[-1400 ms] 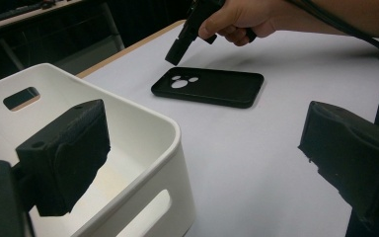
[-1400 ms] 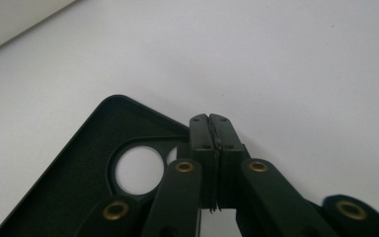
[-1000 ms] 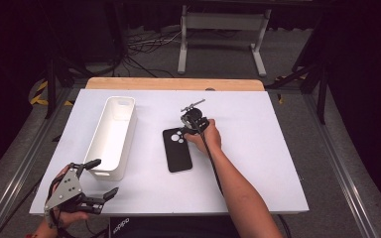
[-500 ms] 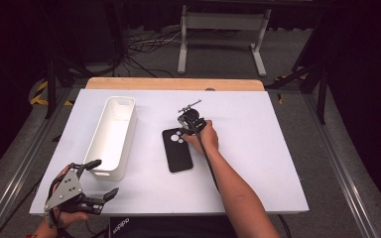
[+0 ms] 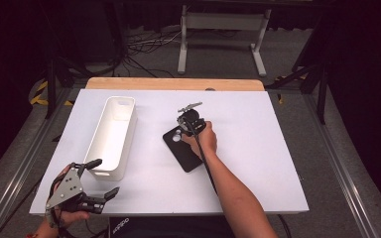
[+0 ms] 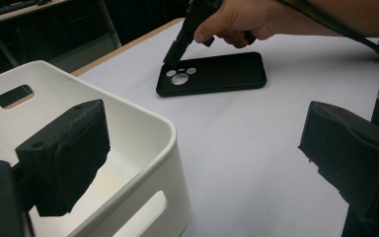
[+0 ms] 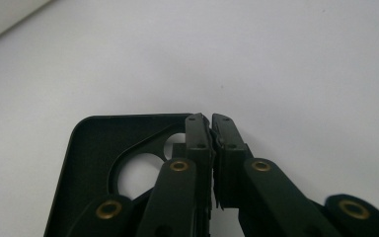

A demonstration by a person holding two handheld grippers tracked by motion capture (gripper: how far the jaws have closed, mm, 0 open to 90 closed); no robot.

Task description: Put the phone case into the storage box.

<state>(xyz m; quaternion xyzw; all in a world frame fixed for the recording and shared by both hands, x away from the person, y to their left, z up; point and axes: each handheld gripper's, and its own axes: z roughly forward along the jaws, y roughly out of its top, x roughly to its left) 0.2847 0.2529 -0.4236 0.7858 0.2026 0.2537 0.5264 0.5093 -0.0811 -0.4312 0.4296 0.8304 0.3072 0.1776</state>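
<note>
A black phone case [image 5: 187,152] lies slightly askew at the middle of the white table [image 5: 263,148], its camera cutouts at the far end. My right gripper [image 5: 179,130] points down at that far end. Its jaws have just been closing. In the right gripper view the right gripper [image 7: 210,121] is shut with the phone case [image 7: 94,158] rim pinched between the pads, one jaw inside the case and one outside. The left gripper view shows the case [image 6: 222,74] flat under the right gripper [image 6: 172,60]. My left gripper [image 5: 105,177] stands open at the near left, holding nothing.
A long white bin [image 5: 129,134] stands left of the case, its near end by my left gripper; one jaw hangs over the bin's rim [image 6: 143,116]. A wooden strip [image 5: 173,83] edges the table's far side. A metal stand [image 5: 223,22] and cables lie beyond.
The right gripper's jaws have come together on the case's far end. The case's near end has swung a little to the right. The left gripper has stayed put.
</note>
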